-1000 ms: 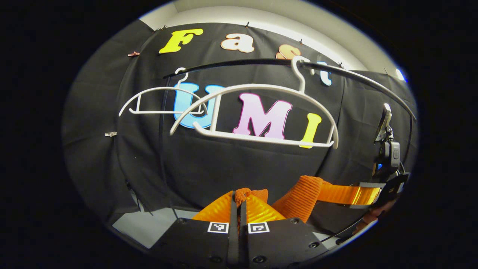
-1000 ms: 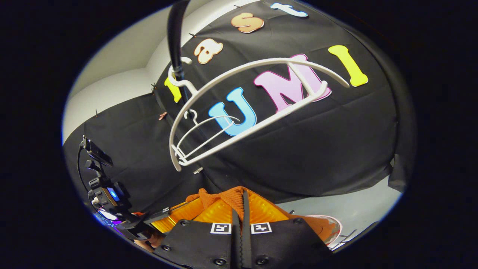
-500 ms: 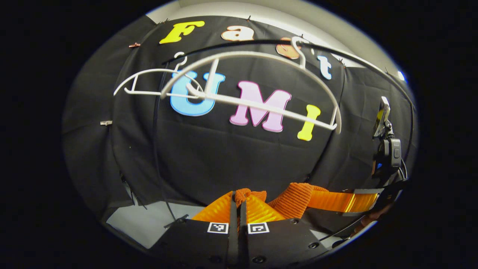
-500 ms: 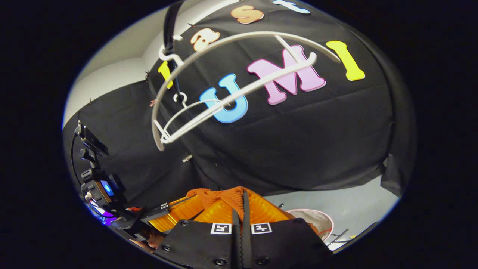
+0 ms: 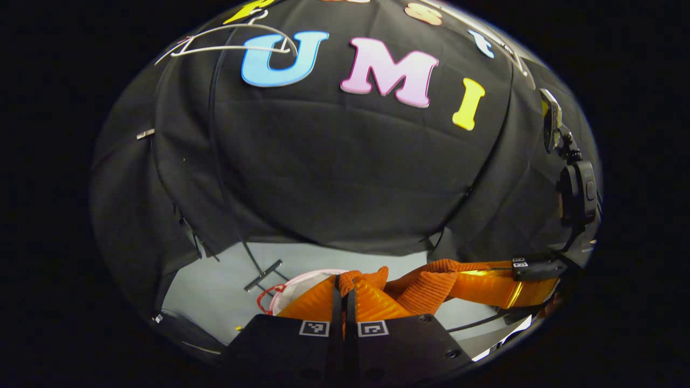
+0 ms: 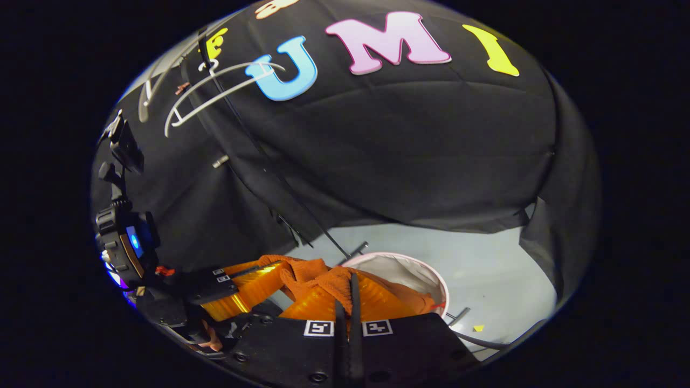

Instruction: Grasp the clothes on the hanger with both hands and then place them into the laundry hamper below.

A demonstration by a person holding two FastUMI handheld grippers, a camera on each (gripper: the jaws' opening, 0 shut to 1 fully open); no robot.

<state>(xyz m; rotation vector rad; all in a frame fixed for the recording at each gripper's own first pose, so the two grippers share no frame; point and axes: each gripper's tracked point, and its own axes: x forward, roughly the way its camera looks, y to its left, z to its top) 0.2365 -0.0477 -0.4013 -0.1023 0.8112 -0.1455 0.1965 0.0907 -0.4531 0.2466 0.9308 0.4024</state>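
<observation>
In the left gripper view, the left gripper [image 5: 343, 293] sits at 6 o'clock with its jaws pressed together on a fold of the orange ribbed garment [image 5: 426, 283], which bunches up between the fingers and stretches away toward 4 o'clock. There the right gripper [image 5: 531, 267] has the other end of the cloth. Just behind the fingers, toward 7 o'clock, the pale rim of the laundry hamper [image 5: 294, 280] shows on the grey floor [image 5: 215, 285]. A white hanger [image 5: 226, 46] hangs bare at 11 o'clock against the black cloth wall.

In the right gripper view, the right gripper [image 6: 347, 296] at 6 o'clock has its jaws closed tight on the orange garment [image 6: 323, 280], pinched between both fingers. The cloth runs toward 8 o'clock, where the left gripper [image 6: 226, 277] grips it. The round laundry hamper [image 6: 399, 269] stands open directly behind the fingers, and part of the garment hangs over its near rim. Two bare white hangers [image 6: 215, 91] sit at 10 o'clock.
</observation>
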